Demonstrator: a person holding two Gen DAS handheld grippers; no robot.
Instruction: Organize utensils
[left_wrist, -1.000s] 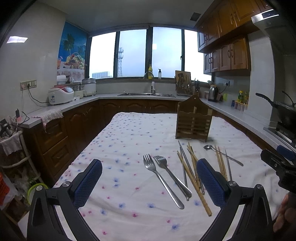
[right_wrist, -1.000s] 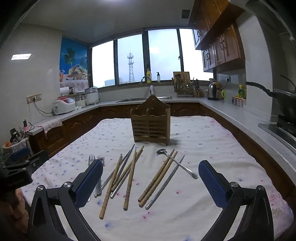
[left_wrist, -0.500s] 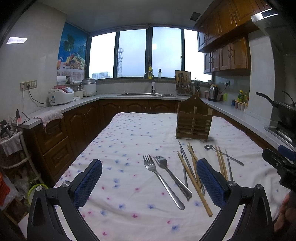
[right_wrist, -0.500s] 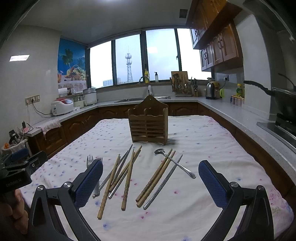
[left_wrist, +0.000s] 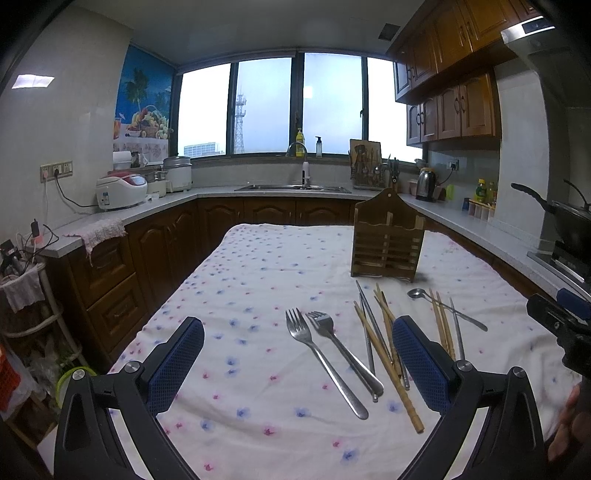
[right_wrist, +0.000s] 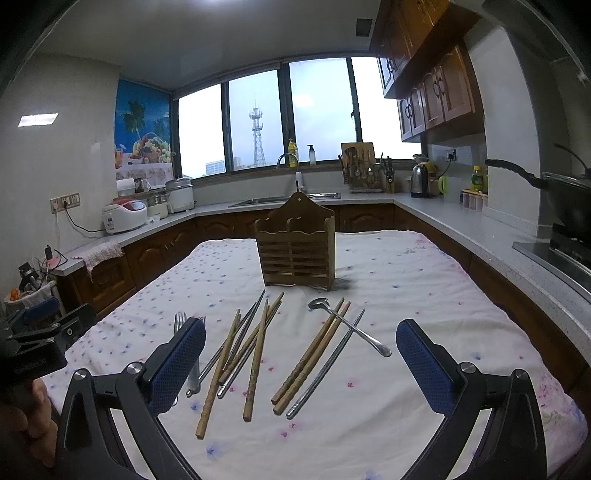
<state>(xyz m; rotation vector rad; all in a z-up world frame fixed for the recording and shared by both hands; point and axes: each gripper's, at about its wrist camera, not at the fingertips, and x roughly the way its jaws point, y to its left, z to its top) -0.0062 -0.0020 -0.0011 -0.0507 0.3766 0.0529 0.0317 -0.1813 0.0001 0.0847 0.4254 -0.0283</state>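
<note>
Forks (left_wrist: 328, 354) show whole from left; right tool (right_wrist: 301, 365) hides them.

Glossy metal forks (left_wrist: 325, 354) and spoon (right_wrist: 347, 326); matt wooden, possibly bamboo, chopsticks (right_wrist: 255, 354); slatted wooden holder (right_wrist: 295, 254); soft floral cloth (left_wrist: 258, 280).

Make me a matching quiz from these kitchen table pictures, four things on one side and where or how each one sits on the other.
Things:
1. wooden holder
2. spoon
3. two forks
4. left gripper

States:
A. lying side by side, left of the chopsticks
B. jaws open, holding nothing
C. standing upright beyond the utensils
D. lying across a pair of wooden chopsticks

Pairs: 1-C, 2-D, 3-A, 4-B
</note>
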